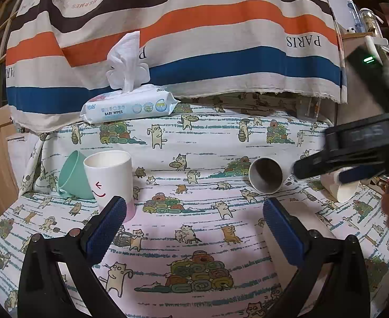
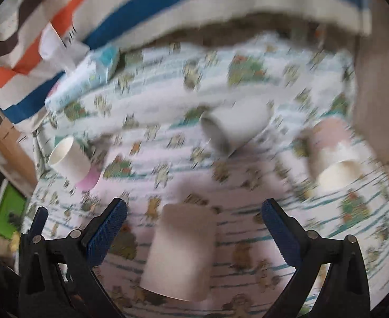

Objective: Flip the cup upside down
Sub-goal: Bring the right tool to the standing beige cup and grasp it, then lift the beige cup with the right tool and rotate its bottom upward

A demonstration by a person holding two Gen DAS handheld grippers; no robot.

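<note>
In the left wrist view an upright white cup with a pink base and a drawn smile (image 1: 111, 182) stands at the left, with a tilted mint-green cup (image 1: 74, 176) behind it. A paper cup (image 1: 265, 176) lies on its side, mouth toward me. My left gripper (image 1: 191, 209) is open and empty above the cat-print cloth (image 1: 194, 143). My right gripper (image 1: 324, 172) enters from the right beside another white cup (image 1: 344, 189). The right wrist view is blurred: my right gripper (image 2: 194, 213) is open, with an upside-down white cup (image 2: 181, 254) between its fingers, not gripped.
A pack of baby wipes (image 1: 129, 104) with a tissue sticking up lies at the back. A striped cloth (image 1: 194, 39) hangs behind the table. In the right wrist view a cup on its side (image 2: 235, 126), a pink-and-white cup (image 2: 332, 153) and the smile cup (image 2: 72, 163) are spread around.
</note>
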